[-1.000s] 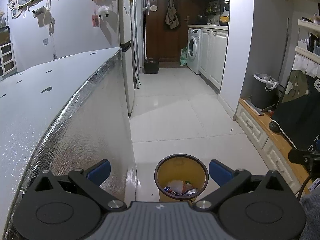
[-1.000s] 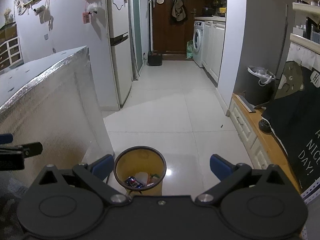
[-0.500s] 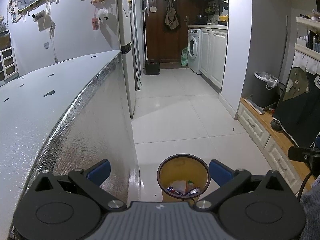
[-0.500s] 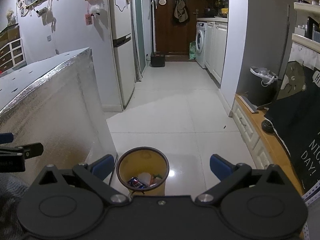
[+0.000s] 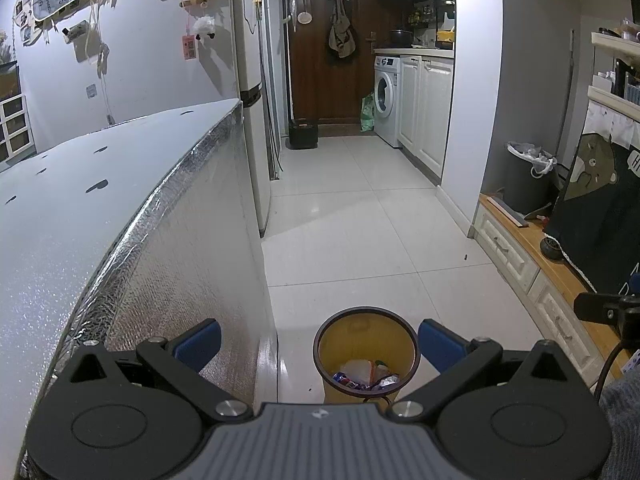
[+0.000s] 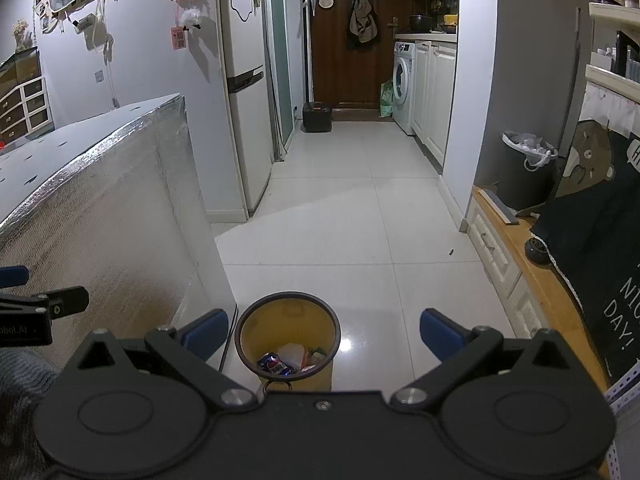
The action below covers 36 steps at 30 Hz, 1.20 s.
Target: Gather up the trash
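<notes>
A yellow trash bin (image 5: 366,346) with a dark rim stands on the white tile floor below both grippers; it also shows in the right wrist view (image 6: 288,330). Trash lies at its bottom: a blue can (image 6: 274,364), white paper (image 6: 292,352) and wrappers (image 5: 366,372). My left gripper (image 5: 318,340) is open and empty above the bin. My right gripper (image 6: 324,330) is open and empty, with the bin between its blue fingertips, toward the left one.
A foil-covered table (image 5: 120,216) stands to the left, next to the bin. A fridge (image 5: 250,120) is behind it. A low wooden cabinet (image 5: 532,264) runs along the right, with a grey bin (image 5: 524,176) on it. The tiled hallway (image 5: 360,200) leads to a door.
Both grippers have drifted slightly, so the bin sits a little more to the right in each view. Both stay open and empty.
</notes>
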Each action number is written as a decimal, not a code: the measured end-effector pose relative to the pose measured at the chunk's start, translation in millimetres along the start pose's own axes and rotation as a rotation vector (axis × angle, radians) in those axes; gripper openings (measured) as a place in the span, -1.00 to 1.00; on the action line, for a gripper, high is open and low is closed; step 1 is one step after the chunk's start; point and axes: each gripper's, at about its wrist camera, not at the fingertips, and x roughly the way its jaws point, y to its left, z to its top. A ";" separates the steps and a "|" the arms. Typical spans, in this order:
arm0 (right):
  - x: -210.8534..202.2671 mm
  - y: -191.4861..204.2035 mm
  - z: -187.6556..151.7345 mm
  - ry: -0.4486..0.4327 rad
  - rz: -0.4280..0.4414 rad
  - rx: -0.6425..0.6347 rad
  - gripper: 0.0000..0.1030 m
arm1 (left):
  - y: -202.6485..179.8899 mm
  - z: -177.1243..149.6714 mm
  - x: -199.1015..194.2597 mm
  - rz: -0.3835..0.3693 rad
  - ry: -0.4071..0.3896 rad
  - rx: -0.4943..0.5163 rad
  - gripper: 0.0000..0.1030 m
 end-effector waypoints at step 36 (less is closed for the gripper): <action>3.1 0.7 -2.6 0.006 0.001 -0.005 1.00 | -2.4 -4.3 3.2 -0.014 0.005 0.006 1.00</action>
